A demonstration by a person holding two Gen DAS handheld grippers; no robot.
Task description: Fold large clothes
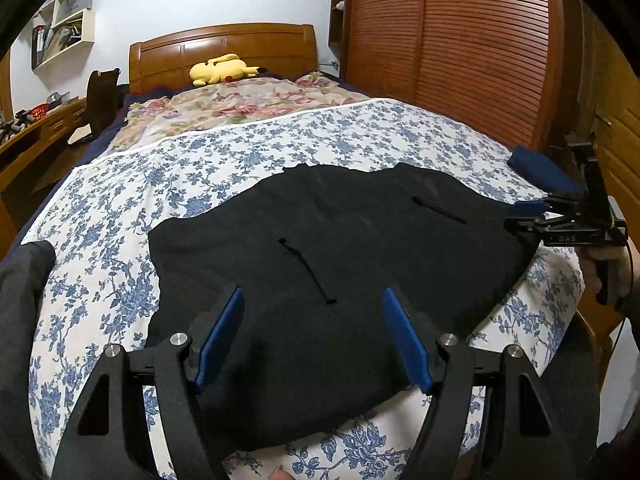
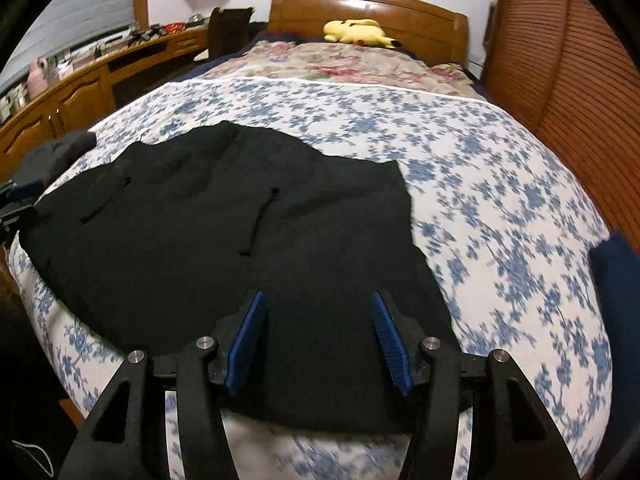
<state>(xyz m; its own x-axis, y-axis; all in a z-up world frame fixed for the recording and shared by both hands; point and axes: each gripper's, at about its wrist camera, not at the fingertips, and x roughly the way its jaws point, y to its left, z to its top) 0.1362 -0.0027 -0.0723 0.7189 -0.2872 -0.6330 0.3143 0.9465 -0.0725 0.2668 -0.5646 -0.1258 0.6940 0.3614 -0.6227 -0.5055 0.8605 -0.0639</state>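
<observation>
A large black garment with two slit pockets lies spread flat near the foot of the bed; it also shows in the right wrist view. My left gripper is open, its blue pads apart just above the garment's near edge, holding nothing. My right gripper is open over the garment's near right part, holding nothing. The right gripper also shows from the side in the left wrist view, at the garment's right edge.
The bed has a blue floral sheet and a pink floral quilt farther back. A yellow plush toy lies by the wooden headboard. A slatted wardrobe stands right, a desk left. A dark grey cloth and blue cloth lie at the bed's sides.
</observation>
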